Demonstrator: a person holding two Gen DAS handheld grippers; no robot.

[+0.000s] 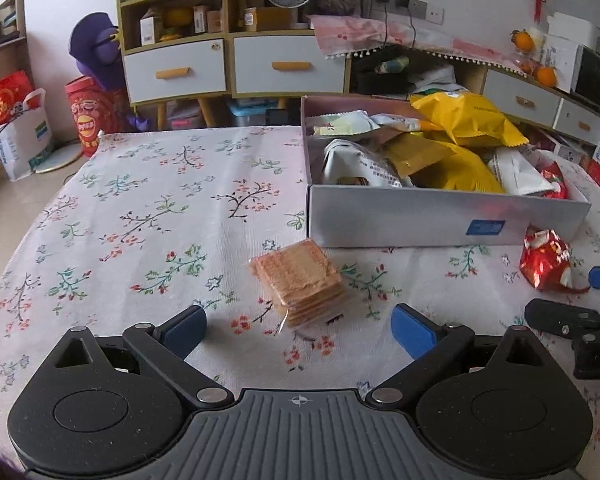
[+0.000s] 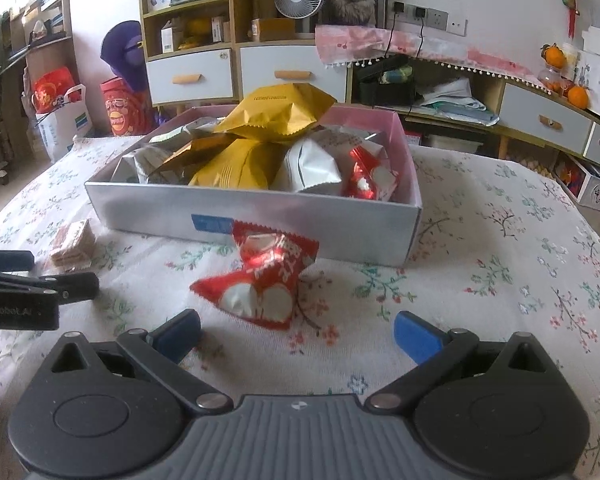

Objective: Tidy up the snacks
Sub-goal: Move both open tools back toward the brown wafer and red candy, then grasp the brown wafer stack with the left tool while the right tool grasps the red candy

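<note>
We hold both tools wide and empty: the left tool (image 1: 298, 330) faces the crackers (image 1: 300, 282) and the right tool (image 2: 298, 334) the red packet (image 2: 264, 276), both lying on the counter (image 1: 140, 208) just before the box (image 2: 256, 216). A hard squeeze could crack the crackers, the slick packet could slip out, and the heaped box may spill whatever we add.

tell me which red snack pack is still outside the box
The red pack lying on the cloth in front of the box, before the right gripper. The other red pack sits inside.
</note>
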